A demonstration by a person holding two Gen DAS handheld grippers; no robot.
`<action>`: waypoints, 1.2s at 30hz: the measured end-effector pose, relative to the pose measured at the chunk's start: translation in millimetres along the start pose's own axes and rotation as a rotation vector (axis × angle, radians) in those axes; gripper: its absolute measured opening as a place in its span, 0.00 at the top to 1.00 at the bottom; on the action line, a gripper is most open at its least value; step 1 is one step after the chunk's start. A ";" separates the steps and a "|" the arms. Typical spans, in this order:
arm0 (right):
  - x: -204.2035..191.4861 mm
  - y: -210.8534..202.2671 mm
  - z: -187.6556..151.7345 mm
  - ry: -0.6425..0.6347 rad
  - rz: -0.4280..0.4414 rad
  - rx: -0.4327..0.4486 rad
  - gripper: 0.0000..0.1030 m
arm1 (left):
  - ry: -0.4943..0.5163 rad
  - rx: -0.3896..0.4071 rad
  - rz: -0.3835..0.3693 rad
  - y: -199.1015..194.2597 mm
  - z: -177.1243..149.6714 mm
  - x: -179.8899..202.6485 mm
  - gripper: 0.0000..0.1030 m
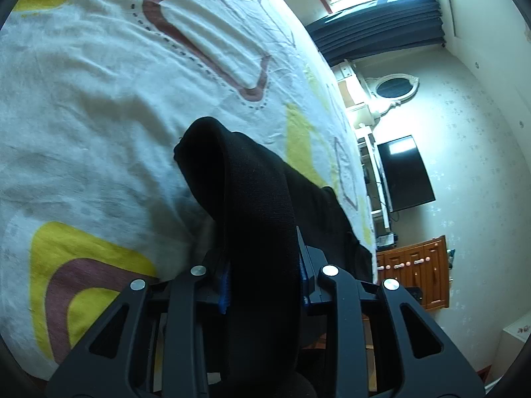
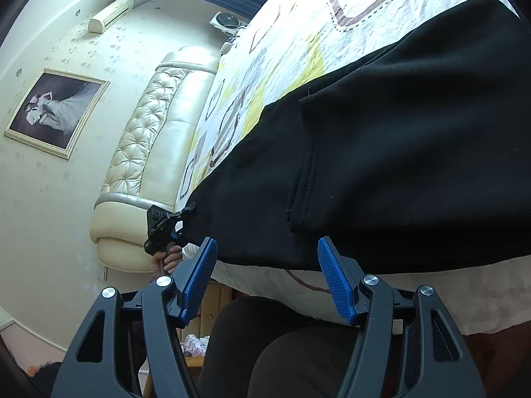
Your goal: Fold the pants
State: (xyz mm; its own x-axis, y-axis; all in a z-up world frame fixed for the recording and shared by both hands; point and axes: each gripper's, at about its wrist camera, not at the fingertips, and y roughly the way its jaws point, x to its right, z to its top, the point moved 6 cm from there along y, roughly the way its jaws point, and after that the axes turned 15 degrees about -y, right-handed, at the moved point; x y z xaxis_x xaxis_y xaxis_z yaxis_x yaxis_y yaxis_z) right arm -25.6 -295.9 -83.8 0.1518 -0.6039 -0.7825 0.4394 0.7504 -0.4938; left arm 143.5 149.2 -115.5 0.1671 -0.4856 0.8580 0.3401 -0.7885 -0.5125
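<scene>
- Lying across the patterned bedsheet [image 2: 298,43] near the bed's edge, the black pants [image 2: 398,152] are spread fairly flat in the right wrist view, with a seam and an overlapping layer showing (so some folding looks to be under way, though how much I cannot tell).
- The left gripper [image 1: 262,285] is clamped on a thick band of the black cloth, which rises in a hump between its blue pads [image 1: 223,293] and trails back over the sheet; in the right wrist view the same tool shows small at the garment's far corner, held at the fabric's edge.
- The right gripper [image 2: 267,277] has its jaws set wide apart with nothing between them; the near hem of the pants lies just beyond the blue fingertips [image 2: 335,282].
- My reading of the step: one end is taken and the other is about to be taken, ahead of a carry-over fold.
- The next move calls for sliding the right tongs onto the near hem, catching all the layers, then lifting both ends together, level, so the cloth does not sag or twist.
</scene>
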 end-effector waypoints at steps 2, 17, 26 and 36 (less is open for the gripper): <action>-0.3 -3.3 2.0 0.003 -0.001 0.012 0.39 | 0.007 -0.004 -0.031 -2.3 -4.8 21.5 0.72; -12.3 -33.3 -3.5 -0.033 0.007 0.025 0.39 | 0.253 -0.133 -0.068 96.7 -101.3 247.4 0.72; 8.0 -62.7 6.1 0.020 -0.009 0.120 0.39 | 0.357 -0.255 0.067 244.9 -177.4 282.3 0.72; 41.6 -86.0 5.3 0.113 -0.082 0.189 0.39 | 0.333 -0.333 0.178 328.3 -216.6 253.8 0.61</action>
State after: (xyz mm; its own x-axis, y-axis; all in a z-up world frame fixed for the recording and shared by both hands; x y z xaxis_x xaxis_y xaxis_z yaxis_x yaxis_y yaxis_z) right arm -52.3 -387.0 -71.9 0.0132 -0.6189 -0.7854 0.6057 0.6299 -0.4862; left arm 97.2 -314.7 -73.3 -0.1273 -0.6748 0.7269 0.0105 -0.7338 -0.6793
